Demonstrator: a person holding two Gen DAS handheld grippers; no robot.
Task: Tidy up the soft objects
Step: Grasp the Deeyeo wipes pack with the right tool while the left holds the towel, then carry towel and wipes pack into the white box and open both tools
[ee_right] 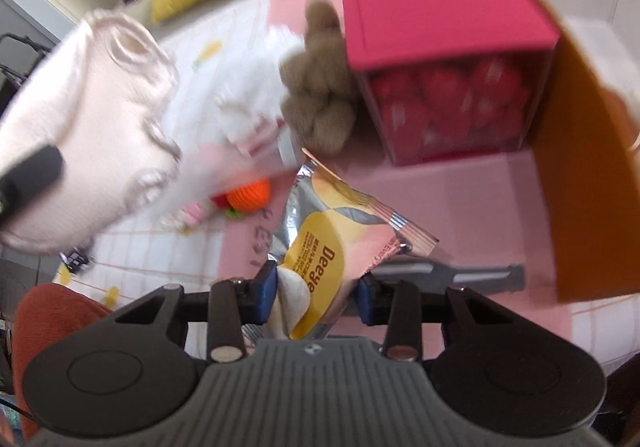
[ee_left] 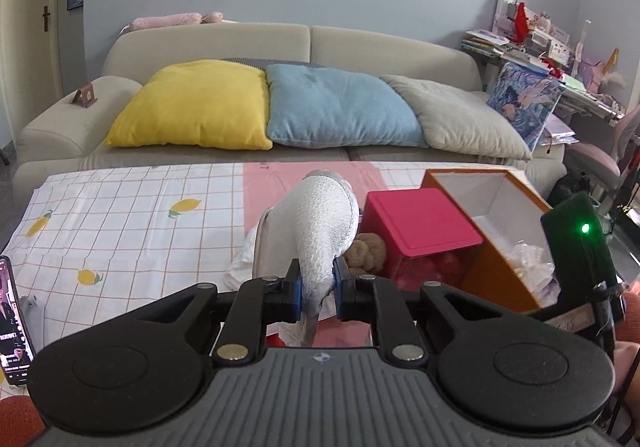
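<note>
Two soft things are held: a pale satin eye mask [ee_left: 320,223] pinched between the left gripper [ee_left: 317,289] pads above the tablecloth [ee_left: 120,215], and a yellow snack packet [ee_right: 332,243] clamped in the right gripper [ee_right: 316,293]. Beyond them, a brown plush toy [ee_right: 320,87] touches the pink-lidded box [ee_right: 448,27], beside an orange box [ee_right: 592,187].

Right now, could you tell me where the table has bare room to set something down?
The lemon-print cloth left of the white plush lies bare up to the phone. It is crowded on the right: brown toy, pink-lidded box and orange box sit packed together.
</note>
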